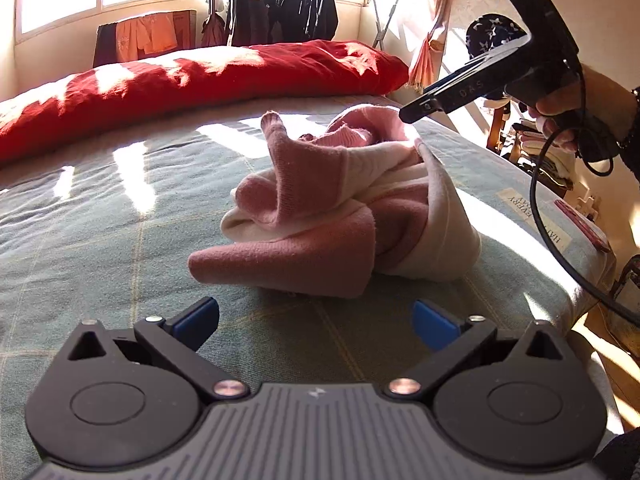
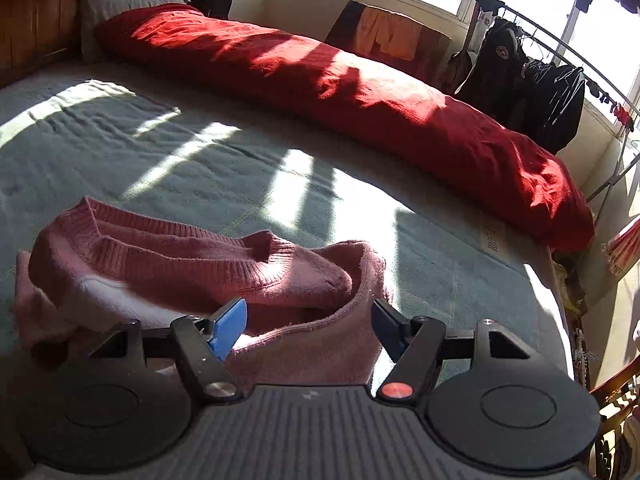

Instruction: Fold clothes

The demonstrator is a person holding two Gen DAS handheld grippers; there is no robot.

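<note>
Spread jaws of the left gripper (image 1: 316,322) hang low over the green bedspread (image 1: 100,220), empty, with the crumpled pink-and-white sweater (image 1: 340,216) straight ahead in a heap with no clear long axis. Above its far side hovers the right gripper (image 2: 306,328), also open, gripping nothing; it looks the nearer, just over the ribbed collar (image 2: 168,240), though fisheye depth is uncertain.

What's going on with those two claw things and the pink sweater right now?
Left gripper jaws open, empty, short of the pink sweater. Right gripper jaws open above it, gripping nothing. Sweater crumpled on the bed cover, unfolded. Nothing blocking.
</note>
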